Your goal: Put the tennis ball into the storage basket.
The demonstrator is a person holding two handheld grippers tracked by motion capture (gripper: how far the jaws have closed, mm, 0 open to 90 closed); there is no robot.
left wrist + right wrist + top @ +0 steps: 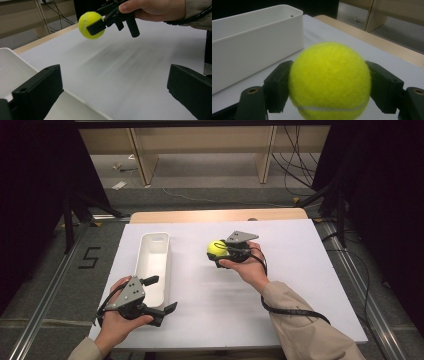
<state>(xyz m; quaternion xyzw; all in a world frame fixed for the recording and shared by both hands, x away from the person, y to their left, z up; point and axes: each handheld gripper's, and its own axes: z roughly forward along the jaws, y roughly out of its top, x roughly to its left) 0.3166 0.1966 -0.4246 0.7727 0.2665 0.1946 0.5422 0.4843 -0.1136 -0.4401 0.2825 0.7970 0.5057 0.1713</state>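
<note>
I've got the tennis ball point(217, 248) pinched in my right gripper point(223, 251), jaws pressed to either side of it, and it's up off the counter point(280, 285) — in the left gripper view the ball hangs clear of the white surface. In the right gripper view the ball sits square between the jaws, seam showing low, with the white bin point(257, 40) just ahead and to one side. So I judge this as the carry step: ball lifted, not yet delivered. My left gripper point(162, 295) waits at the near end of the bin point(152, 265), jaws spread wide apart, holding nothing, one jaw over the bin's rim. Next move, as I read it: swing the right hand across toward the bin, get the ball over the open trough rather than its wall, lower it inside, then let the jaws part. The bin is narrow, so I'll need to centre the ball first.
</note>
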